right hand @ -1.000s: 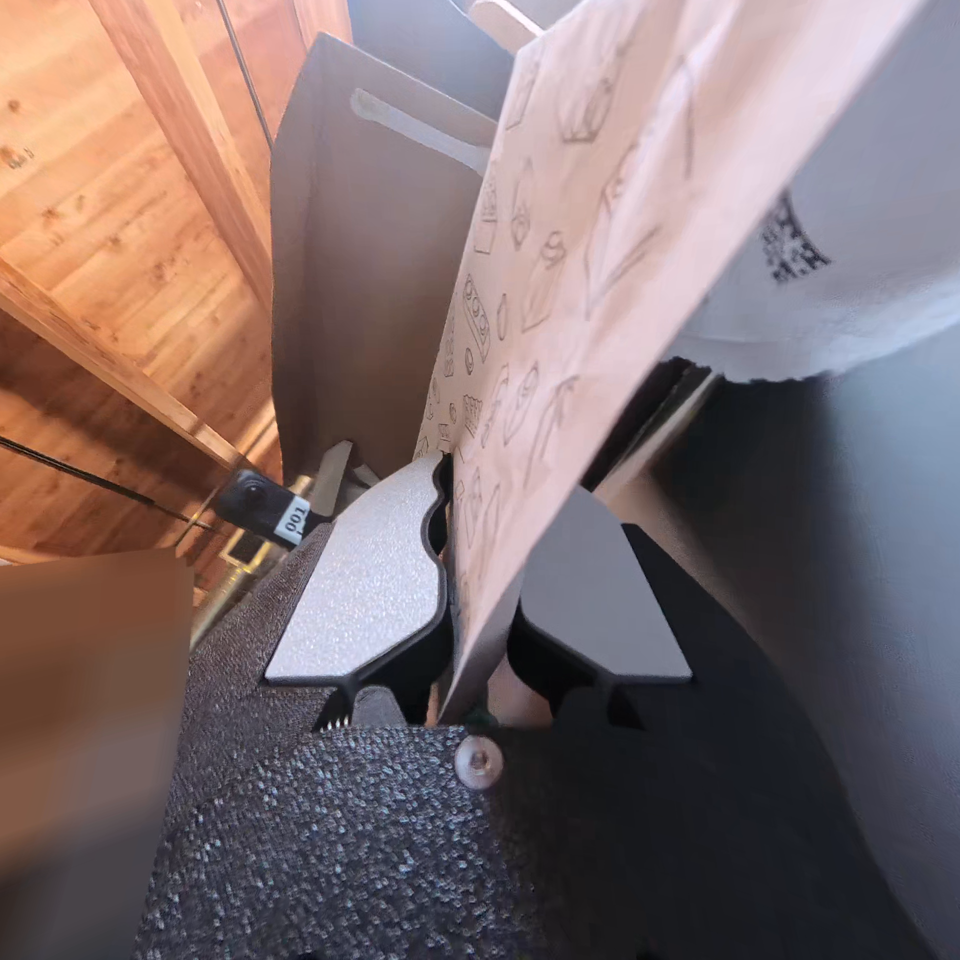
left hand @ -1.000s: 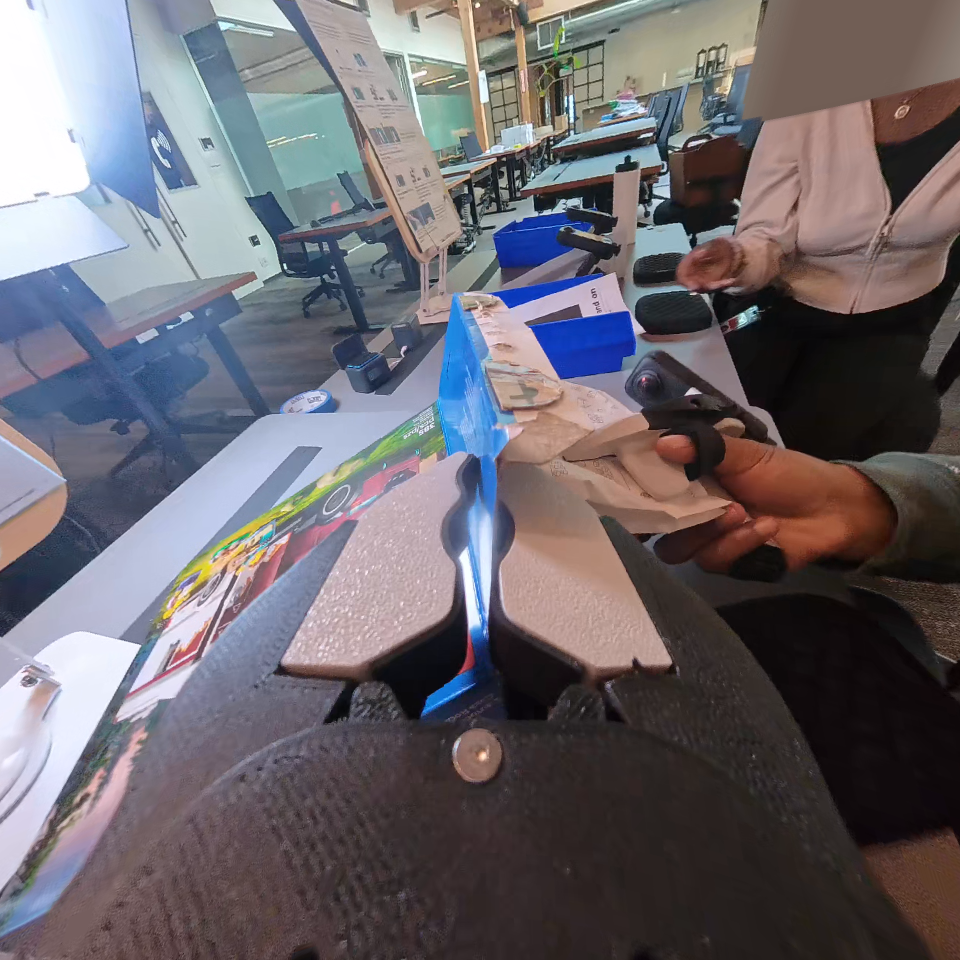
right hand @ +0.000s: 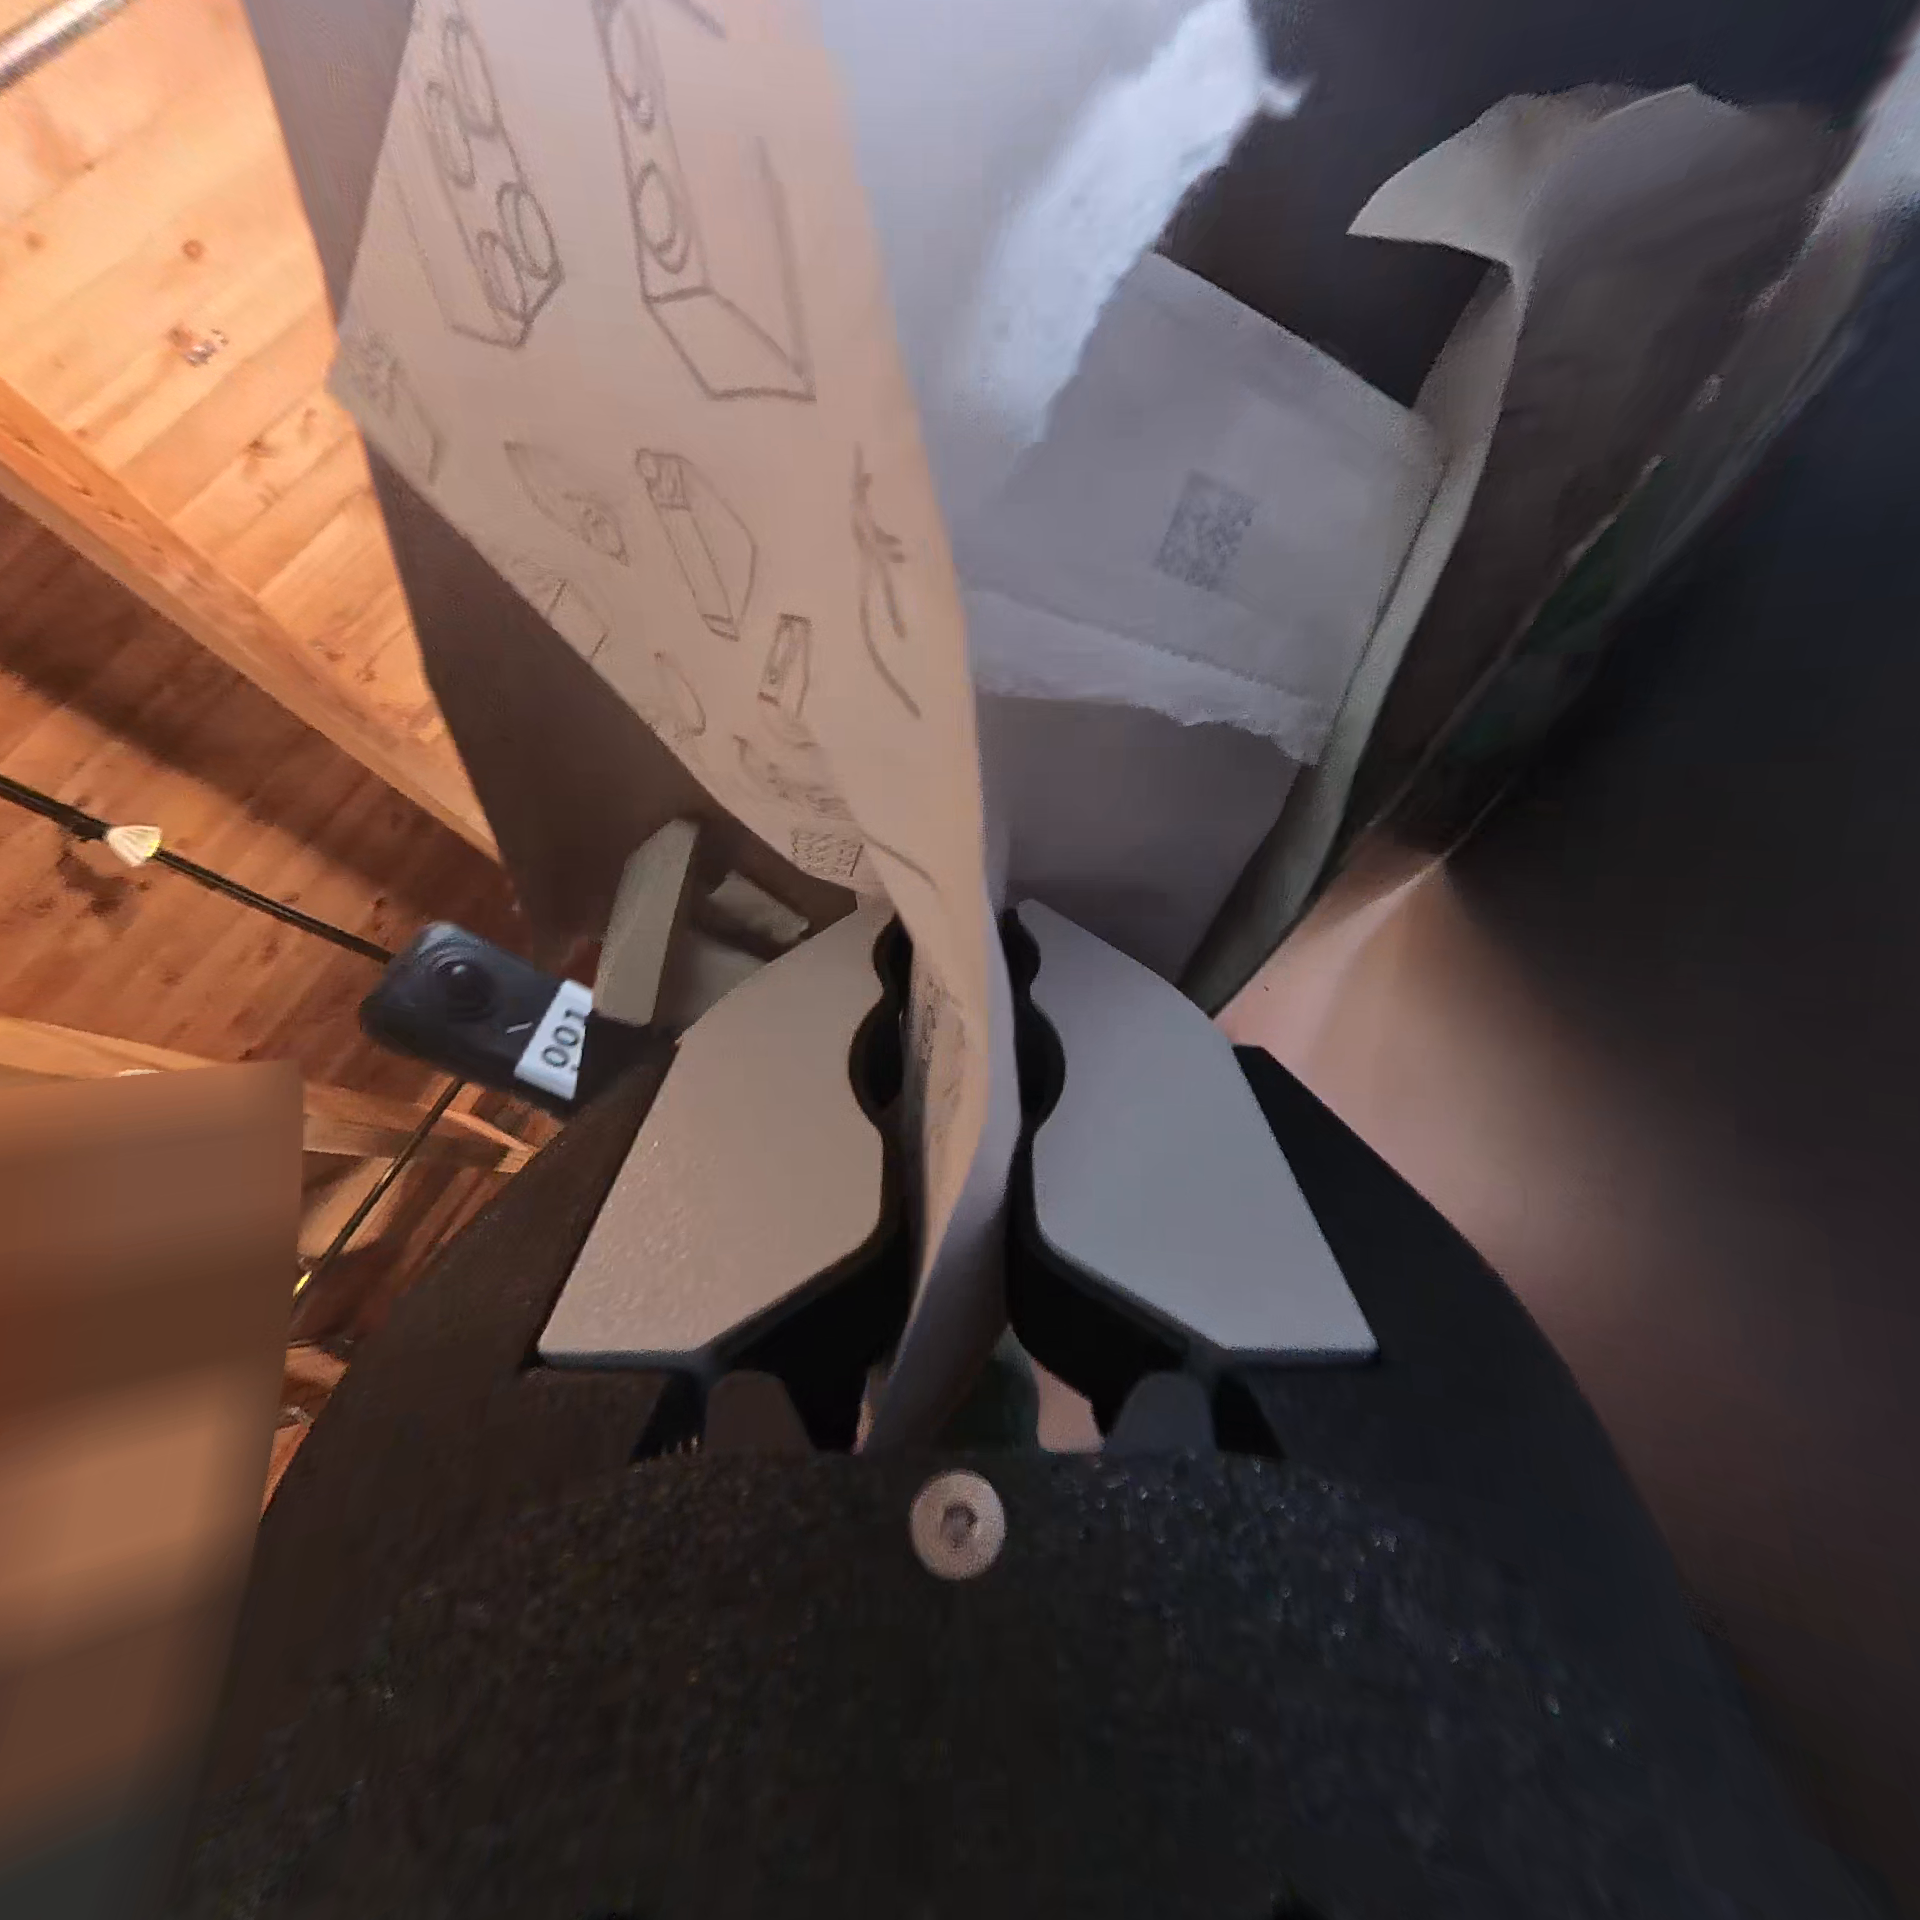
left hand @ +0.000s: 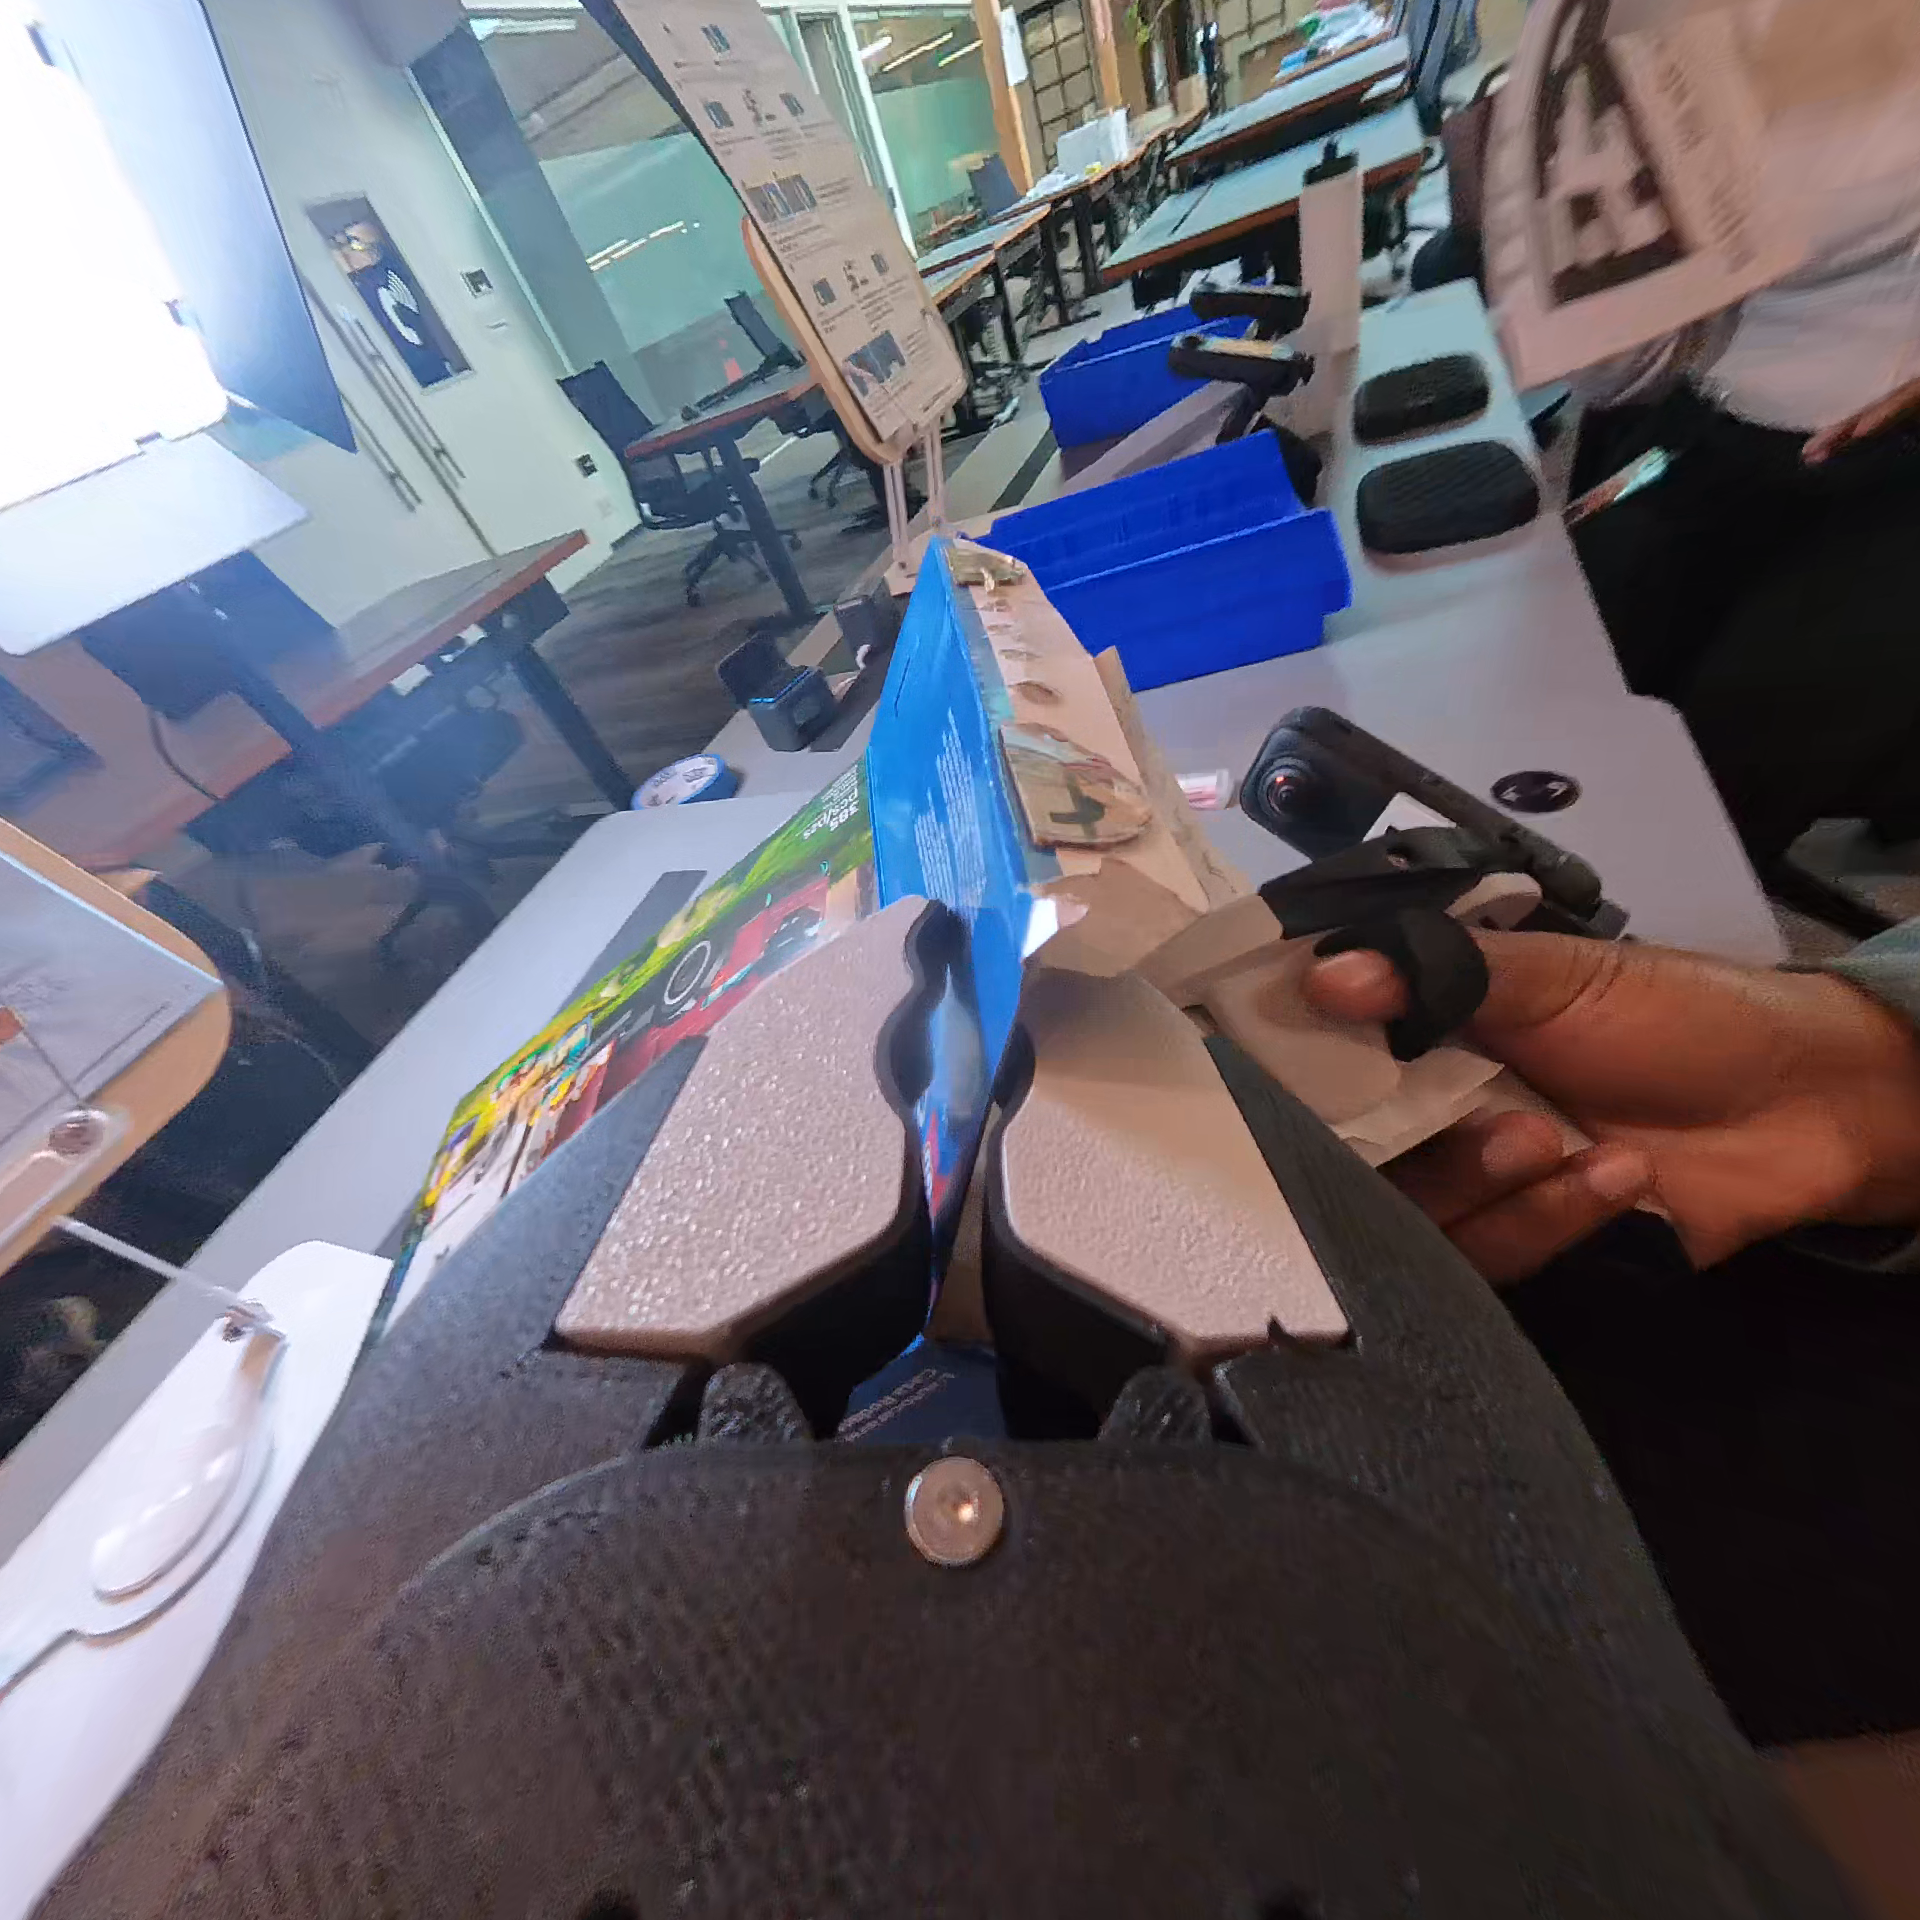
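left wrist view faces desks, right wrist view faces ceiling

Your left gripper clamps the blue flap of the colourful printed cardboard box lying on the grey table. Your right gripper pinches a beige paper bag printed with brick drawings, just beside that box's torn-open end.

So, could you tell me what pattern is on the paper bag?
Grey outline brick drawings on pale paper bag; right wrist view.

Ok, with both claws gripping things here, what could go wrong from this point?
The left claw pinches only the thin blue flap of the toy box; the cardboard could tear or slip out. The right claw holds a soft printed paper bag, which could rip or crumple if pulled.
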`<action>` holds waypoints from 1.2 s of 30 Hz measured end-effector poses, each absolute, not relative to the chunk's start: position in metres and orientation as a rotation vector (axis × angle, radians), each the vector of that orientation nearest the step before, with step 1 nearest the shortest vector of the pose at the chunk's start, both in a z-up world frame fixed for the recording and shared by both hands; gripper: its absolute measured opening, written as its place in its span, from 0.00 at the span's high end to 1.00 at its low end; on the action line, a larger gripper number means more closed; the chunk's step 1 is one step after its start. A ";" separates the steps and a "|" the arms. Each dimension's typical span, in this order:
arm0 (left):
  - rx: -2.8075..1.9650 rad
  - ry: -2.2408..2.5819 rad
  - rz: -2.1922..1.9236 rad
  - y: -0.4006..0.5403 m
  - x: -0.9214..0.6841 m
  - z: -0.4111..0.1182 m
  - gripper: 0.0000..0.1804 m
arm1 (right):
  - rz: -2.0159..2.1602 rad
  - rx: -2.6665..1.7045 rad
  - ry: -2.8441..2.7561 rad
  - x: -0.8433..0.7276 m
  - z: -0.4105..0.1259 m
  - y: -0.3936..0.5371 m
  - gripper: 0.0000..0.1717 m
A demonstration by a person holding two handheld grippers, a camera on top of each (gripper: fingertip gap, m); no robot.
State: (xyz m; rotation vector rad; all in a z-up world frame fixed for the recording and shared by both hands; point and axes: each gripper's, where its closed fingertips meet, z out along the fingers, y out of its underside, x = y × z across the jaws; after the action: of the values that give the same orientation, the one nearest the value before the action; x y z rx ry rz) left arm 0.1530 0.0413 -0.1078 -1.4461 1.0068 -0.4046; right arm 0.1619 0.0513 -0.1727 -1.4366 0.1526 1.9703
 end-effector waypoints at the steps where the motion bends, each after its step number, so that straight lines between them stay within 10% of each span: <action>1: -1.435 1.030 -0.339 0.041 0.157 -0.112 0.98 | 1.961 -1.469 0.160 0.159 -0.176 0.054 0.91; 13: -1.438 0.919 -0.379 0.063 0.133 -0.095 0.99 | 1.970 -1.557 0.105 0.156 -0.179 0.041 0.90; 19: -1.449 0.868 -0.417 0.066 0.128 -0.090 0.99 | 1.796 -1.570 0.047 0.193 -0.175 0.040 0.72; 24: -1.421 0.942 -0.350 0.057 0.147 -0.100 0.99 | 1.802 -1.548 0.060 0.203 -0.167 0.049 0.98; 36: -1.397 0.958 -0.260 0.055 0.142 -0.099 0.99 | 1.816 -1.339 0.434 0.234 -0.174 0.101 1.00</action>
State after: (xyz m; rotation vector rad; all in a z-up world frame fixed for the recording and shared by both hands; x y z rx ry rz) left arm 0.1422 0.0550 -0.0992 -1.3974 0.9580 -0.2604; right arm 0.2338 0.1014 -0.1735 -1.3388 0.4342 1.8163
